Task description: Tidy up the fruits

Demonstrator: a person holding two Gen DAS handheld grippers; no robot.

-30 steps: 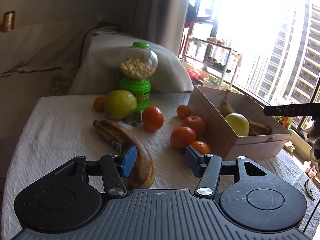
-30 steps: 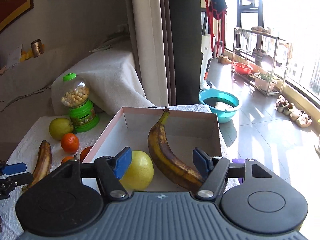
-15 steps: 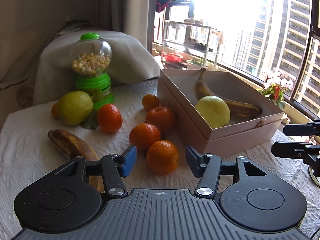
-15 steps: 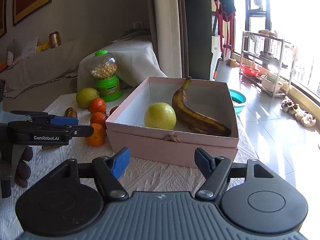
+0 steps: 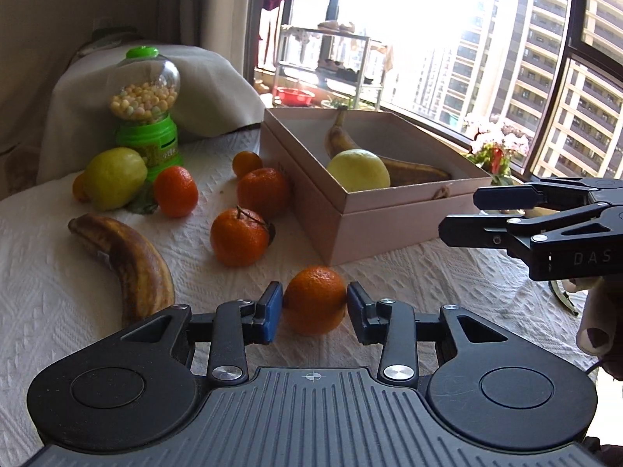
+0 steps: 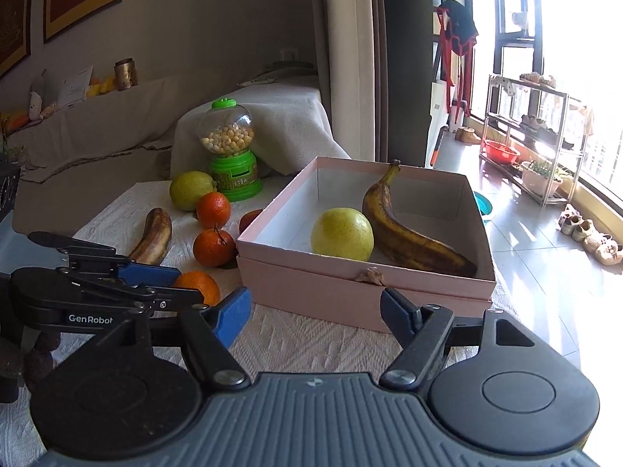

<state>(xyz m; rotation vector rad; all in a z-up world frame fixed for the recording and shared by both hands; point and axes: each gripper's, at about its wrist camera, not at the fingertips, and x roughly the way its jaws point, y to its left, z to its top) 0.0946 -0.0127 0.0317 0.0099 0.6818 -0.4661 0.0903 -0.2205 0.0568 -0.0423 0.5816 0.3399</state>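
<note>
On the white cloth, my left gripper has its jaws closing on a small orange, and both blue pads touch its sides. The right wrist view has that orange behind the left gripper. A pink box to the right holds a yellow-green pear and a brown-spotted banana. Just short of the box's front wall, my right gripper is open with nothing between its pads. Loose on the cloth are another banana, three more oranges and a green-yellow fruit.
A green candy dispenser stands at the back of the table behind the fruit. A cloth-covered sofa arm rises behind it. The table's right edge drops to a tiled floor with a metal rack by the window.
My left gripper swung from the loose banana to the nearest orange, moved up to it and narrowed its jaws onto it. My right gripper drew back from above the box to its front.
</note>
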